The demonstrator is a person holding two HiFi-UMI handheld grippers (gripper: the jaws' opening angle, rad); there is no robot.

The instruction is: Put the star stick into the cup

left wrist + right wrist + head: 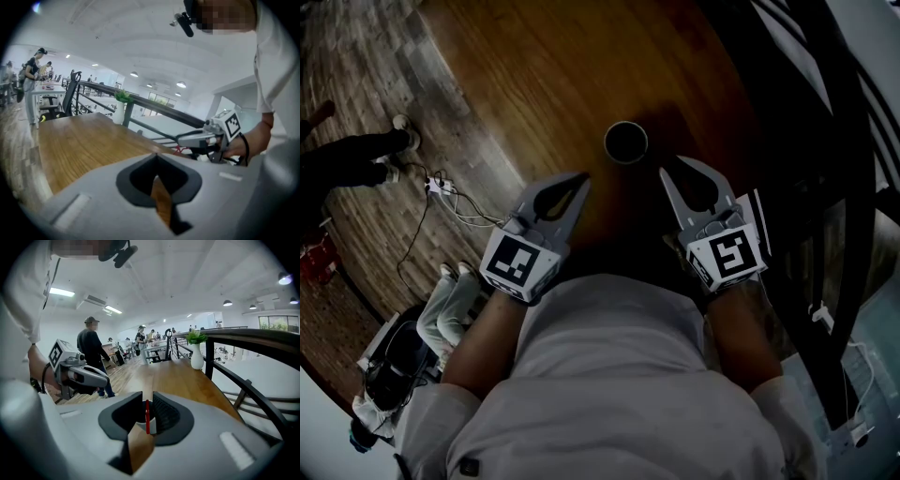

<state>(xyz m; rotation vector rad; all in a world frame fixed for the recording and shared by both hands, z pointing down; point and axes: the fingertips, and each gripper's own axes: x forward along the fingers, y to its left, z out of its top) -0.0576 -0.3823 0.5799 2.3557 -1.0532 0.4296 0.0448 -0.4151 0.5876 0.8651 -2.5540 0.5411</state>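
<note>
The star stick (pixel 147 416) shows to us only as a thin red rod; we cannot make out its star. It stands upright in line with the small white cup (pixel 625 142) on the wooden table (pixel 534 84), and we judge that it is in the cup, though the dark mouth of the cup in the head view does not confirm this.

In the head view the cup is at 1 o'clock from the left gripper (pixel 583 175) and at 11 o'clock from the right gripper (pixel 664 172), near both.

The left jaws are closed together with nothing between them. The right jaws leave a narrow gap. The rod shows in this gap but looks thinner than it, so we judge that they do not press it.

The stick seems light, stiff and smooth, so it can easily turn or slip between the pads. We would take it on the upper shaft, squarely. The cup looks light also and may tip from a small push.

We read no brand or words. Only black and white square markers are on the left cube (pixel 518 262) and the right cube (pixel 729 255).
</note>
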